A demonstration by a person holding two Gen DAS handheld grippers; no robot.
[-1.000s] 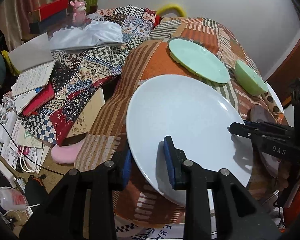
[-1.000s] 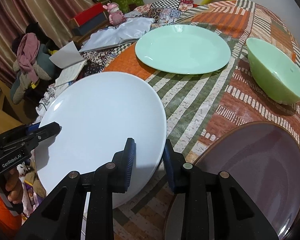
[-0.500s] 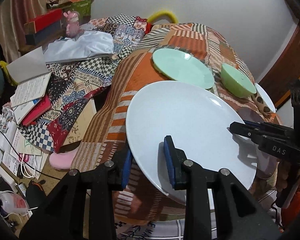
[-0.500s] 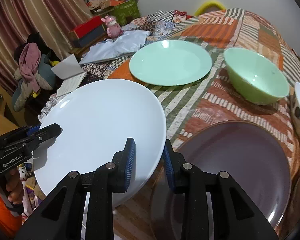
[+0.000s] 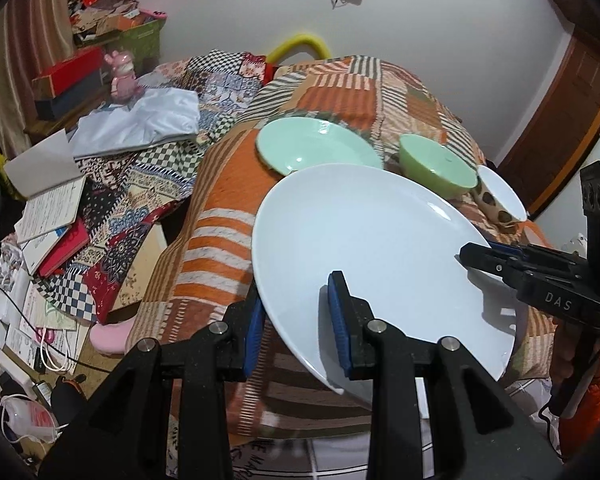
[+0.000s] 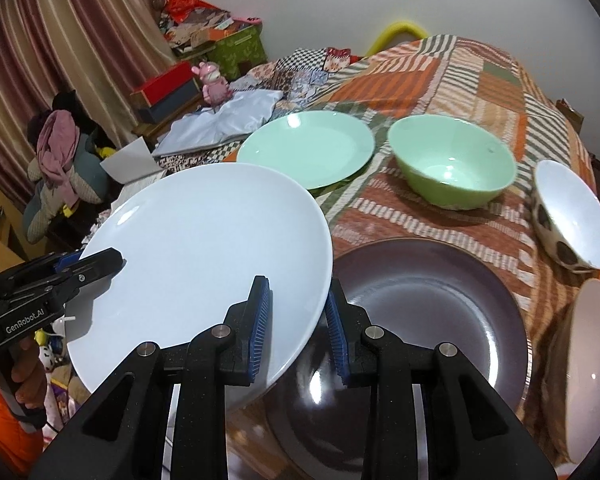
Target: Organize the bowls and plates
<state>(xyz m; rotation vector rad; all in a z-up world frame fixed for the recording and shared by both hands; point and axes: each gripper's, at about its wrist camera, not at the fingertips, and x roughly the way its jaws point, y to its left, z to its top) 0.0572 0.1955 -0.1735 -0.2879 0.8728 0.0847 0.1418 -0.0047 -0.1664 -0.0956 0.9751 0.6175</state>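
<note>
Green bowl empty; spotted bowl tilted, empty. Both sit on the patchwork-cloth tabletop. Big glossy round white plate held off the tabletop, left tongs and right tongs each clamped on its rim at opposite edges. Dark purple plate lies flat below, partly covered by it. Mint plate behind, beside green bowl. Books, cloths clutter the left.

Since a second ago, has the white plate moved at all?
Yes. The white plate, clamped by both claws, has lifted: its far rim now overlaps the green plate, and more of the purple plate shows.
</note>
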